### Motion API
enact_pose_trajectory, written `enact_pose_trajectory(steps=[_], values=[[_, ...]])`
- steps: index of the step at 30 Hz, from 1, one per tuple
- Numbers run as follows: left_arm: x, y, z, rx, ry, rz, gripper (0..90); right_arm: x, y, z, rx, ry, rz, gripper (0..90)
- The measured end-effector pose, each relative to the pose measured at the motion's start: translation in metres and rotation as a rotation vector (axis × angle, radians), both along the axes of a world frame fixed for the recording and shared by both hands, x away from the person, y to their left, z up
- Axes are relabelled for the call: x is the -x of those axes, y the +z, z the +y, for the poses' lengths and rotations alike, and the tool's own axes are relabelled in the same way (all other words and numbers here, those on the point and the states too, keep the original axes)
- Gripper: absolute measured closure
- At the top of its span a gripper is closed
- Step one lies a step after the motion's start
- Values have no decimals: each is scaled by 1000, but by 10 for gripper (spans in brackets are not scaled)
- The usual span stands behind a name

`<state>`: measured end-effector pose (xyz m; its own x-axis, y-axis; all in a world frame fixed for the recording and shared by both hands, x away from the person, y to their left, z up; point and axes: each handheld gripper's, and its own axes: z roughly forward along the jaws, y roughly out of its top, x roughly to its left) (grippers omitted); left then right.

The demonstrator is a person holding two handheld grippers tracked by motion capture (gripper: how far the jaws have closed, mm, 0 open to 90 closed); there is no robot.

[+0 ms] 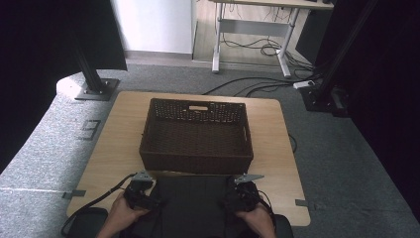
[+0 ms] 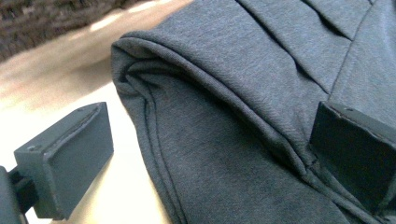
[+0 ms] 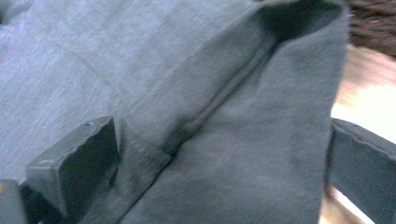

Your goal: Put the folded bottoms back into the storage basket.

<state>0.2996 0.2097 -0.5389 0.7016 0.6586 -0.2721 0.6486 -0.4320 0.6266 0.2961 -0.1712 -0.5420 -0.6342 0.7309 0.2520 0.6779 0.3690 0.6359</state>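
Note:
A folded dark grey garment point(image 1: 193, 198) lies at the table's near edge, just in front of a brown woven basket point(image 1: 198, 106). My left gripper point(image 1: 146, 191) is at the garment's left side and my right gripper point(image 1: 240, 191) at its right side. In the left gripper view the gripper point(image 2: 215, 126) is open: a folded corner of the garment point(image 2: 224, 93) lies between the jaws, one jaw over bare wood, the other on the cloth. In the right gripper view the gripper point(image 3: 224, 140) is open around a seamed fold of the garment point(image 3: 243, 116), with the pads not pressing it.
The basket holds nothing and sits mid-table point(image 1: 119, 139), with bare wood on both sides of it. A black post on a base plate point(image 1: 96, 89) stands on the floor at the back left. Cables point(image 1: 257, 84) trail behind the table.

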Motion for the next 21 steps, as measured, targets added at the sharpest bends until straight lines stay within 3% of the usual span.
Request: enact_pose_trajectory(steps=[2, 6, 11, 14, 21], values=[[3, 1, -1, 12, -38, 21, 4, 2, 2, 2, -24, 40, 24, 123], [7, 1, -2, 4, -51, 7, 22, 2, 3, 6, -57, 85, 52, 162], [9, 1, -6, 24, -53, -2, 125, -1, 5, 11, -58, 114, 84, 265], [7, 0, -9, 37, -69, -1, 227, -7, 3, 10, -124, 142, 128, 368], [-1, -1, -16, 65, -84, 14, 338, -16, -1, 13, -186, 166, 180, 438]])
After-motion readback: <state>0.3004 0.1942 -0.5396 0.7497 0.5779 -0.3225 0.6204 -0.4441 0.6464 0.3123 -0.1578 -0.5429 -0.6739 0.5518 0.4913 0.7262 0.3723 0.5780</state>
